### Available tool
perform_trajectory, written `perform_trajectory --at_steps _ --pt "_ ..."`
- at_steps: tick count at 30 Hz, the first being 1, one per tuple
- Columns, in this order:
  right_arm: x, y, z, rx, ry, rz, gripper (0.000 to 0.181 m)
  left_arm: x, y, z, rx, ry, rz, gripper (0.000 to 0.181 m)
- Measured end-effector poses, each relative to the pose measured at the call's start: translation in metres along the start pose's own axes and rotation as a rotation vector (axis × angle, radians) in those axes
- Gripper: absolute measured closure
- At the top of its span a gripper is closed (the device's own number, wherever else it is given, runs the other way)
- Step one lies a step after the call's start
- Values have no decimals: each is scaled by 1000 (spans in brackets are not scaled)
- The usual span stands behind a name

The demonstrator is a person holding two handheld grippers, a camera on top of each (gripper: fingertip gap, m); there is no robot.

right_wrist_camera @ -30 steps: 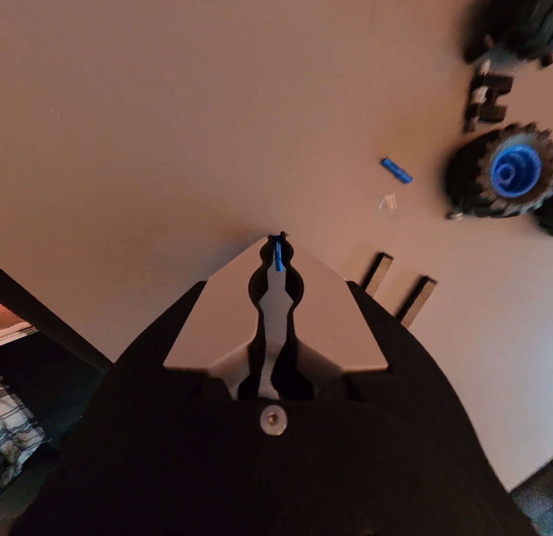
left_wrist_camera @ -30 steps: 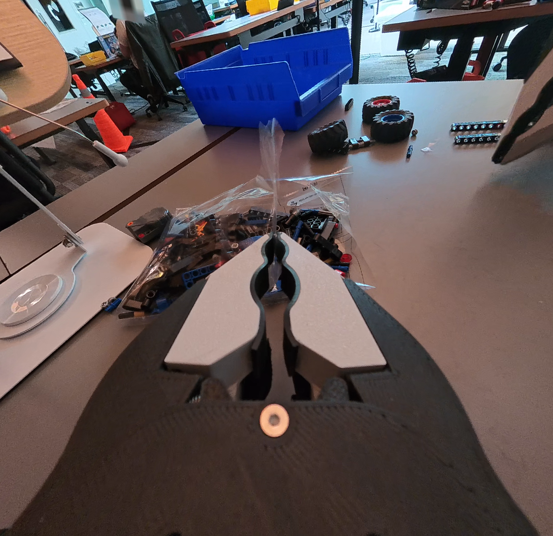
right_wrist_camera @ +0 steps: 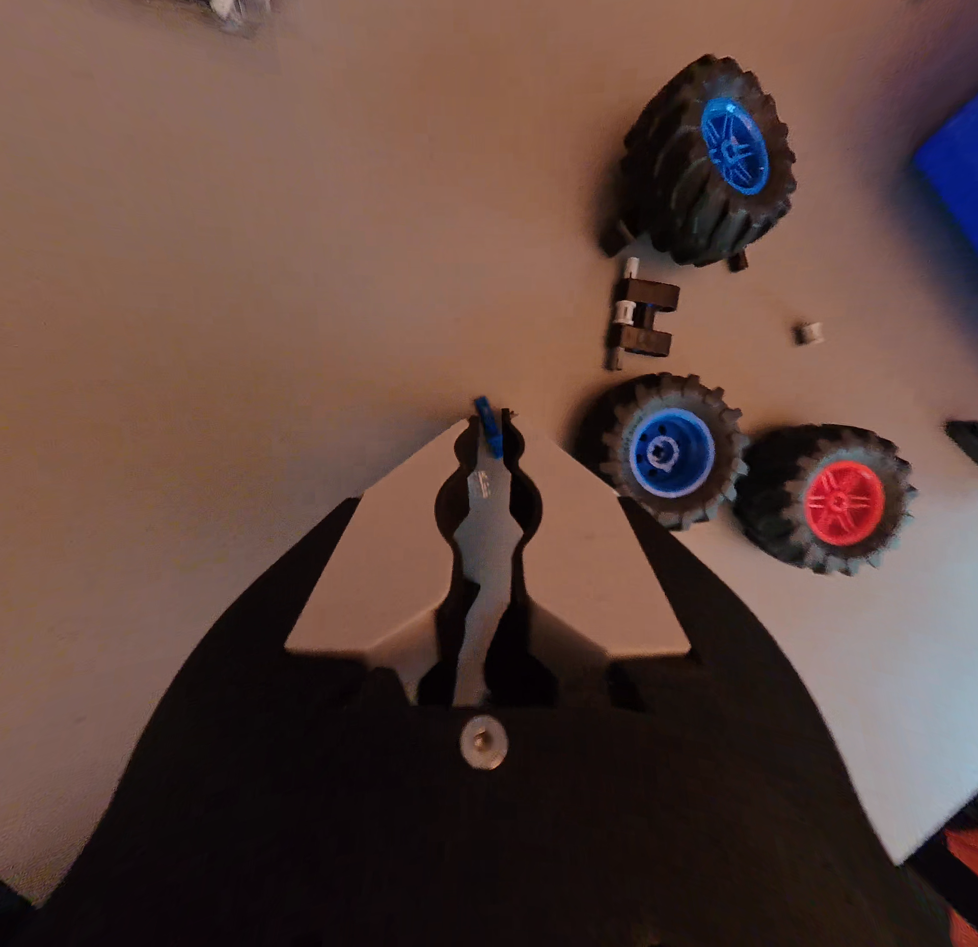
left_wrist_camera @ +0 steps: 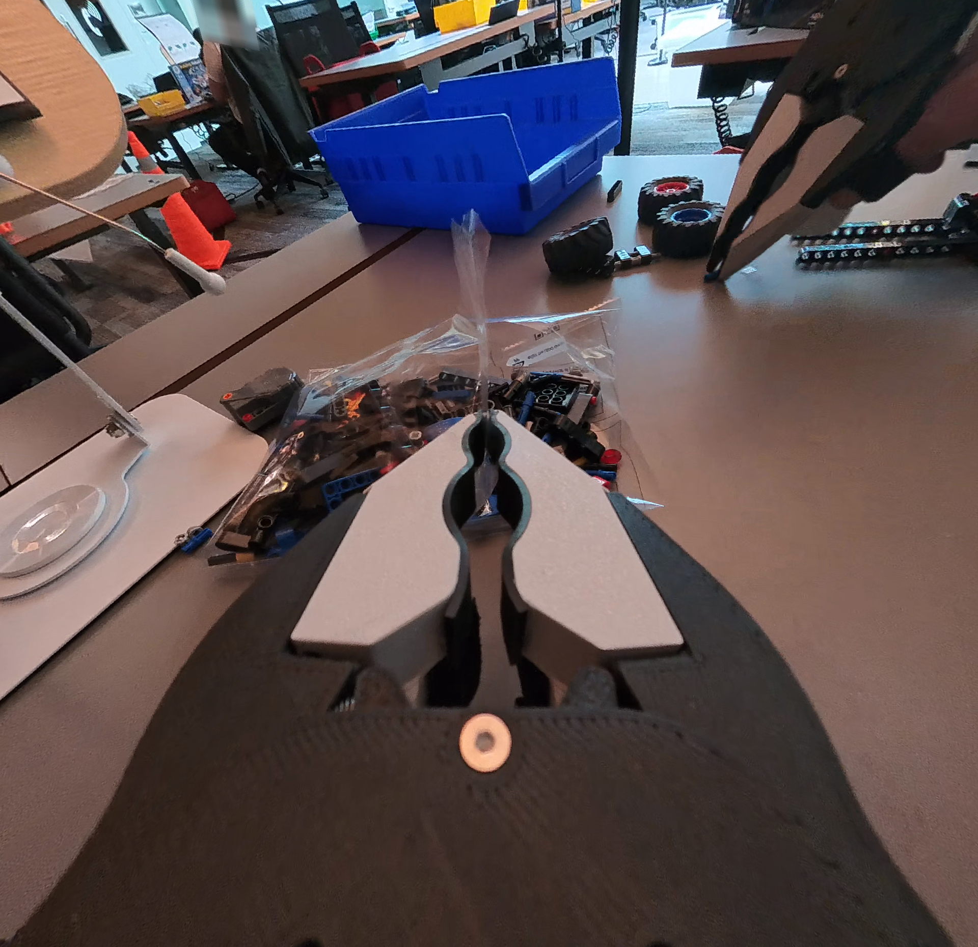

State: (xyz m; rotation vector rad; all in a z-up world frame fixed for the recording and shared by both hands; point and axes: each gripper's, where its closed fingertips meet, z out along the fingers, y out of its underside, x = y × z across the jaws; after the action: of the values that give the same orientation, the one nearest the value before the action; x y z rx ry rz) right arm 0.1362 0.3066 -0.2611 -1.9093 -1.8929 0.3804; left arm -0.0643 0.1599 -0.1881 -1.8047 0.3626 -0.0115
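My left gripper [left_wrist_camera: 484, 420] is shut on a corner of a clear plastic bag [left_wrist_camera: 370, 424] full of small black, blue and red bricks. The bag lies on the brown table [left_wrist_camera: 794, 472] and its pinched strip stands up above my fingertips. My right gripper [right_wrist_camera: 489, 419] is shut on a small blue pin [right_wrist_camera: 488, 428] and points down at the table, just left of a blue-hubbed wheel [right_wrist_camera: 669, 451]. It also shows in the left wrist view [left_wrist_camera: 714, 275], with its tips low over the table near the wheels.
A red-hubbed wheel [right_wrist_camera: 841, 501], an upright blue-hubbed wheel [right_wrist_camera: 709, 160] and a black connector piece [right_wrist_camera: 643, 318] lie close together. Two black beams [left_wrist_camera: 868, 242] lie to the right. A blue bin [left_wrist_camera: 476, 144] stands at the back, and a white stand base [left_wrist_camera: 132, 498] on the left. Some 25 cm of space lies between my two pairs of fingers. To the black connector piece [right_wrist_camera: 643, 318]: right tips about 6 cm, left tips about 30 cm.
My right gripper has moved left and down with the blue pin, from over the black beams to beside the wheels. My left gripper still holds the bag in the same place.
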Motion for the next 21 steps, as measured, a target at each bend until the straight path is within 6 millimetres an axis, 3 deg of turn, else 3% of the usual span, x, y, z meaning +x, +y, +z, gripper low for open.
perform_trajectory --at_steps 4,6,10,14,15,17,19,21 --pt "-12 -3 0 13 -94 11 180 1 1 1 -6 0 11 181" --pt "-23 -16 -5 59 -118 13 180 1 0 1 -5 0 10 181" --pt "-80 -90 -19 233 -198 -114 180 0 0 1 -1 -2 11 181" --pt "-121 -168 -5 334 -205 -227 179 0 -1 0 8 -3 12 181" --pt "-124 -183 2 357 -203 -235 172 0 -1 -1 7 -5 18 181" --pt "-114 -192 11 336 -168 -220 169 0 0 -1 7 -9 25 181" --pt "-98 -190 -4 362 -144 -188 169 -1 0 -2 7 -7 19 181" --pt "-69 -178 -27 392 -102 -130 165 -1 0 -1 3 -4 15 181"
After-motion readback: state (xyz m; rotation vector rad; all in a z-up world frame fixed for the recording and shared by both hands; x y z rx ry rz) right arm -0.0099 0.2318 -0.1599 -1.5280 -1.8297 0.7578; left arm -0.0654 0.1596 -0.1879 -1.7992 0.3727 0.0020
